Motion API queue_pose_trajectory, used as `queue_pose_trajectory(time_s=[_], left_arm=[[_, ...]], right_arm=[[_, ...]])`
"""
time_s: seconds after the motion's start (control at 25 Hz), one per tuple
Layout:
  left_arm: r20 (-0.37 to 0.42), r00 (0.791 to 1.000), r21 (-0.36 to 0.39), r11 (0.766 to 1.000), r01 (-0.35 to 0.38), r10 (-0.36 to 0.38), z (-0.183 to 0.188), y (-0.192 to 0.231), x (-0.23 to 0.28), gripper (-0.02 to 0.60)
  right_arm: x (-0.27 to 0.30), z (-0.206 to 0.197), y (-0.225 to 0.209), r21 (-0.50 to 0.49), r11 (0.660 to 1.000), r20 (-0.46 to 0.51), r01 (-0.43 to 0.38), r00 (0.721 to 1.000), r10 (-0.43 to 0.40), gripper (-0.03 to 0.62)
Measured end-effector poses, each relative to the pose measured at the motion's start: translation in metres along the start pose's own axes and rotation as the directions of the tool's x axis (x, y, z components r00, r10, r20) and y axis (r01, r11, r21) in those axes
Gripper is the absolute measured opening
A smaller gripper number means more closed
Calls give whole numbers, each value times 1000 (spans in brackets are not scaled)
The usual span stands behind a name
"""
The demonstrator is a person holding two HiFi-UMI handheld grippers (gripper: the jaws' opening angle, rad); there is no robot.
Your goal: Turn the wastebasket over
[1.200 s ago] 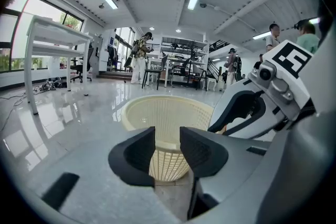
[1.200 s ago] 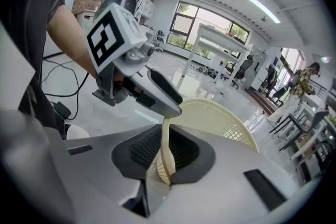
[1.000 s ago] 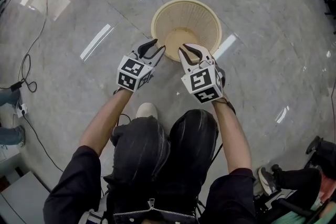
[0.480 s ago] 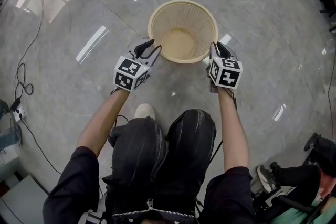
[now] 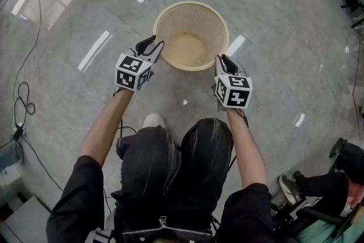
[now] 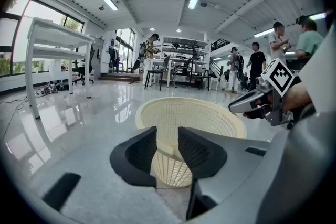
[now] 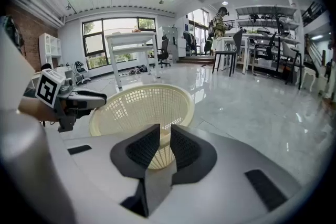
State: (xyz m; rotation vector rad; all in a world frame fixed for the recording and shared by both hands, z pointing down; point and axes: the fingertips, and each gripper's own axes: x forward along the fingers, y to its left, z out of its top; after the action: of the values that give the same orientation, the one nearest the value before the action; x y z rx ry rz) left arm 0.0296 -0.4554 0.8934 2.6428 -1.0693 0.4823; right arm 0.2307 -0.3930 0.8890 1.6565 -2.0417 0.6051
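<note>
Wastebasket [image 5: 170,20]: upright, mouth up, standing mid-floor [image 5: 273,31], well apart from the floor's left edge and just ahead of the person's knees [image 5: 170,151]. I have the L gripper [image 5: 154,42] at the near-left of the rim and the R gripper [image 5: 227,60] at the near-right, approx. opposite each other. My judgement is that this lets the rim be caught on two sides, so the basket tips evenly instead of skidding away from a one-sided push. L jaws: part-way apart. In the left gripper view the rim and ribbed wall show through the gap, w/ no pinch evident. R jaws: closing, gap narrow. In the right gripper view a strip of rim shows btwn them, and the pads are not visibly pressing on it yet. Contents: none. The lattice wall and plain bottom [image 5: 185,48] are bare, so nothing should spill when it goes over. Status, as I read it: grasp stage, turn not begun.
</note>
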Motion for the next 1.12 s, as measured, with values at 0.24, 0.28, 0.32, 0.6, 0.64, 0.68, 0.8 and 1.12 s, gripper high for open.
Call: queue_pose_trajectory(time_s=[0.24,0.28,0.32,0.6,0.64,0.68,0.8,1.12], left_arm=[[114,994,17,1000,6,-8,24,-3,-21,118],[133,991,28,1000,13,-17,31,-5,-25,116],[157,987,40,999,17,-23,39,-6,-29,100],[217,974,77,996,45,-61,123,-27,-80,5],[213,974,84,995,56,-73,138,-31,-90,5],[209,975,86,994,64,-81,155,-35,-101,5],[195,977,67,995,76,-88,212,-49,-133,5],[189,977,31,995,94,-98,388,-84,-240,5]], right_arm=[[-15,31,-4,5,1000,127,-9,992,9,61],[-17,37,-1,-1,1000,134,-22,991,22,49],[-18,42,3,-14,999,144,-29,989,31,38],[-54,98,44,-92,991,151,-93,983,107,21],[-64,108,53,-95,990,140,-105,983,118,21],[-76,121,62,-101,988,131,-118,983,130,21],[-121,166,82,-105,983,111,-151,980,163,21],[-267,319,115,-50,992,108,-112,987,117,21]])
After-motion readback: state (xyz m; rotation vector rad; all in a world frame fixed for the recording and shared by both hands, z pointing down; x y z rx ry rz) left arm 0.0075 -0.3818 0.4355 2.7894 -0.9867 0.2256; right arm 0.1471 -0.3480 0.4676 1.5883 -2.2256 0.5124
